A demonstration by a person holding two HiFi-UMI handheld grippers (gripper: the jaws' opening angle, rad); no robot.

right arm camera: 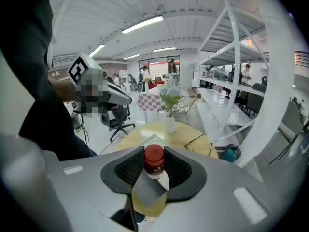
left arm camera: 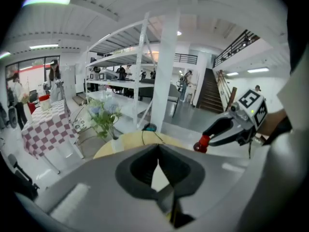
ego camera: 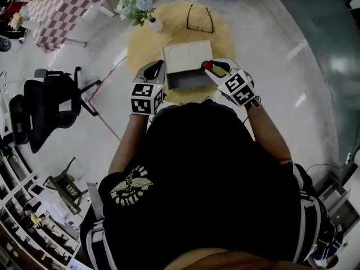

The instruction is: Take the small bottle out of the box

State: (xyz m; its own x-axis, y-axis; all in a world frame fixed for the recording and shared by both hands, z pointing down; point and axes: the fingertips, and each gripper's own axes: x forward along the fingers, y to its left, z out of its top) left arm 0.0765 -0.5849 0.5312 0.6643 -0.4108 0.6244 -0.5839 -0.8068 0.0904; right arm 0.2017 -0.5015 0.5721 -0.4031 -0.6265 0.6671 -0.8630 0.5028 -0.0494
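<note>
An open pale box (ego camera: 181, 59) lies on the round yellow table (ego camera: 142, 45), its lid flat toward the far side. My right gripper (ego camera: 217, 67) is shut on the small bottle (ego camera: 207, 65) at the box's right edge, slightly above it. In the right gripper view the bottle's red cap (right arm camera: 154, 154) sticks up between the pads. The left gripper view shows that bottle (left arm camera: 202, 144) held in the air by the right gripper (left arm camera: 227, 129). My left gripper (ego camera: 157, 72) is at the box's left side, its jaws closed on a thin pale wall of the box (left arm camera: 157, 175).
A white vase of flowers (ego camera: 142, 9) and a pair of glasses (ego camera: 199, 18) sit on the table's far half. A black office chair (ego camera: 45, 103) stands to the left on the floor. A checkered table (ego camera: 62, 7) is at the far left.
</note>
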